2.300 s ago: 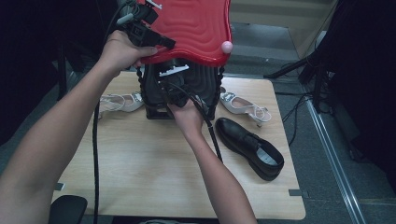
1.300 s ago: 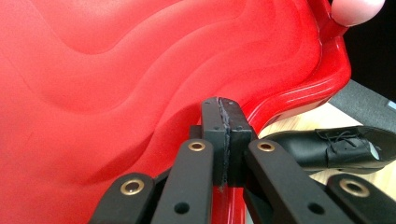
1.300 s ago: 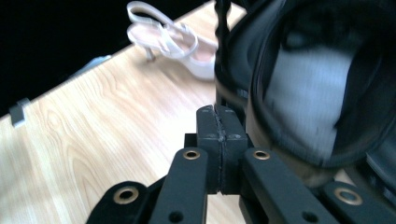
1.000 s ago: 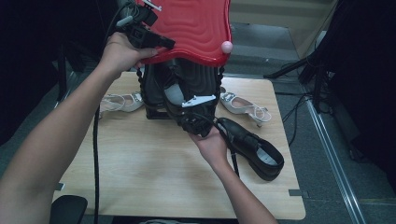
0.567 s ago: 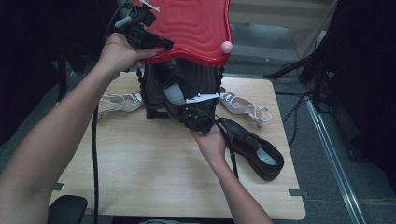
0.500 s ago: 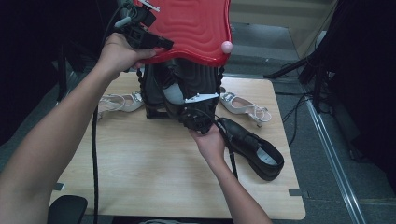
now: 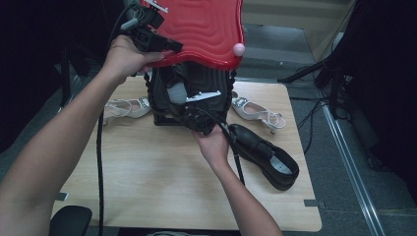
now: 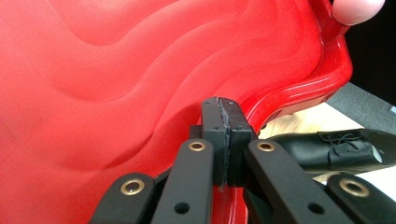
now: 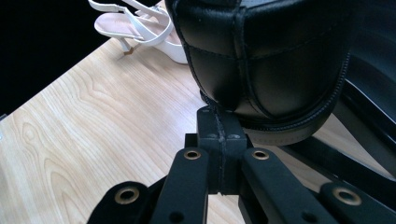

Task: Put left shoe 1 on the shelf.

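Note:
A red wavy lid with a pale pink knob is raised over a black box at the back of the table. My left gripper is shut, its pads together against the lid; whether they pinch it I cannot tell. A black leather shoe stands in the box. My right gripper is shut at the box's front, its tips right under that shoe's heel. Its grip on the shoe is not clear. A second black shoe lies on the table to the right.
One white sandal lies left of the box and another right of it, also seen in the right gripper view. The wooden table ends at dark floor on all sides. A black cable hangs from the left gripper.
The right hand, deep inside the box at first, has drawn back toward the near right to the box's front. The left hand and the raised lid have stayed put.

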Available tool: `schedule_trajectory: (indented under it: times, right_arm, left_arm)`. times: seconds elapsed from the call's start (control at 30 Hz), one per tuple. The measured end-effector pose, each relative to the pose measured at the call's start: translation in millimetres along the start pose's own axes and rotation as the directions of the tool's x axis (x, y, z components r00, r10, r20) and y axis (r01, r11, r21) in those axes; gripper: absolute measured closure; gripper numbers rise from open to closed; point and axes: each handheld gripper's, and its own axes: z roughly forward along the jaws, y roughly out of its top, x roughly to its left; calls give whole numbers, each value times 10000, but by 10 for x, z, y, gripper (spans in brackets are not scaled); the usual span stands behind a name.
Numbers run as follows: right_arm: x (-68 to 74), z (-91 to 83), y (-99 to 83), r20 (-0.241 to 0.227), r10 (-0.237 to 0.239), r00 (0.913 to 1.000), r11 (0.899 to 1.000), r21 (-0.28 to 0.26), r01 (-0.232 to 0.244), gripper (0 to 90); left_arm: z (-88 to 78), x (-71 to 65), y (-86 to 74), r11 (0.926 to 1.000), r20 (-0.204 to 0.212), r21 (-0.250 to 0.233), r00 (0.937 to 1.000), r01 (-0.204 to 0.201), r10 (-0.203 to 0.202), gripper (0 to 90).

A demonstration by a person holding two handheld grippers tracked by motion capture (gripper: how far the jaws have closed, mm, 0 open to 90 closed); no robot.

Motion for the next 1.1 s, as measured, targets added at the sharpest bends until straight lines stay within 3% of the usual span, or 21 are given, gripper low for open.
schedule_trajectory:
  times: [0.63,0.83,0.93,1.1]
  right_arm:
    - [117,345,362,398,-319,9987,9995,79,316,900]
    - [112,427,419,252,-95,9996,9998,-151,99,900]
    - [90,486,457,400,-75,9992,9999,84,72,900]
    - [40,557,429,250,111,9996,9997,234,-117,900]
  left_arm:
    - [3,-6,-1,10000,-41,-46,10000,-16,15,900]
    - [3,-4,-2,10000,-25,-58,10000,-34,33,900]
    - [2,-8,-3,10000,-28,-62,10000,11,-12,900]
    - [2,-6,8,10000,-37,25,10000,-37,37,900]
